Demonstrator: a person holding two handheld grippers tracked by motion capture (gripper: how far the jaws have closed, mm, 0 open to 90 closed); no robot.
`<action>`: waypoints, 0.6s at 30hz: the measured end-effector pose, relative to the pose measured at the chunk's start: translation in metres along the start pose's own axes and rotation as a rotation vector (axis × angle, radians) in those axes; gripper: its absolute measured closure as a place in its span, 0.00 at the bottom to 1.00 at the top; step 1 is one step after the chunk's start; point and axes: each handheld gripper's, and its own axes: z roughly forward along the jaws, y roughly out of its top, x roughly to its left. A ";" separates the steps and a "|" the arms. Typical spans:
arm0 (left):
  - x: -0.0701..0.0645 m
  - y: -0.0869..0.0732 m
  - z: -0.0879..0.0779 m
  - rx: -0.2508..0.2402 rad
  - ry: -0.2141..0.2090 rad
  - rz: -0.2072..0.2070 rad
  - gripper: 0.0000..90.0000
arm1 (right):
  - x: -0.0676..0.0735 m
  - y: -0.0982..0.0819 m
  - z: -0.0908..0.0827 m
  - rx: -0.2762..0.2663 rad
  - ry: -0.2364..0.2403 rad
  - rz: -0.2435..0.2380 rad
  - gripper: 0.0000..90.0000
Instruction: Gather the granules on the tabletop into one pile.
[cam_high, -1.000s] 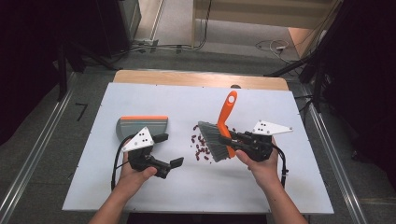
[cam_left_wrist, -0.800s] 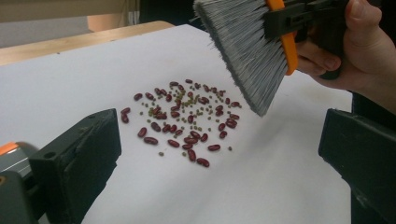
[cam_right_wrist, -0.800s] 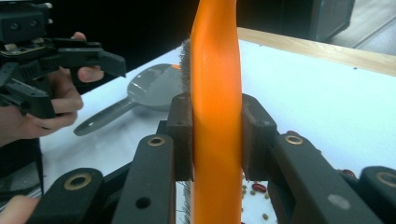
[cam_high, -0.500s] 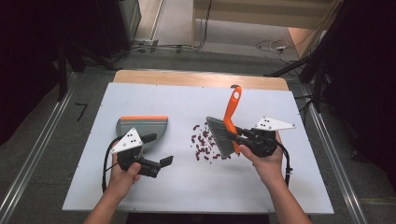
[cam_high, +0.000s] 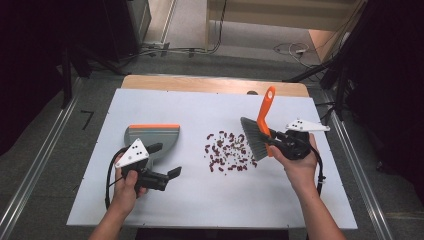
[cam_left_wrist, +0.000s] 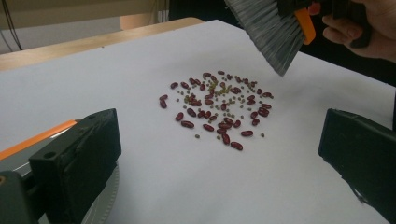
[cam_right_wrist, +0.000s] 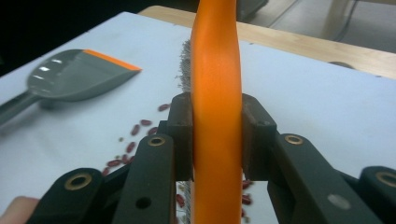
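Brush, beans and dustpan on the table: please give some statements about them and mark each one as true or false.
1. The right gripper is shut on the orange handle of the brush. True.
2. The beans already lie inside the dustpan. False: they lie scattered on the white table, apart from the dustpan.
3. The left gripper holds the dustpan. False: its jaws stand open with nothing between them.
4. The brush bristles are on the right side of the beans in the high view. True.
5. The dustpan has an orange front edge. True.
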 end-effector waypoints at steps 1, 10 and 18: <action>0.000 0.000 0.000 0.000 0.000 -0.001 0.00 | -0.002 0.001 -0.001 0.008 -0.020 -0.006 0.76; -0.002 -0.001 0.001 0.014 0.009 0.021 0.00 | -0.020 0.014 0.003 0.080 -0.129 -0.008 0.76; 0.000 -0.002 0.000 0.015 0.020 0.023 0.00 | -0.025 0.020 0.024 0.195 -0.237 -0.076 0.76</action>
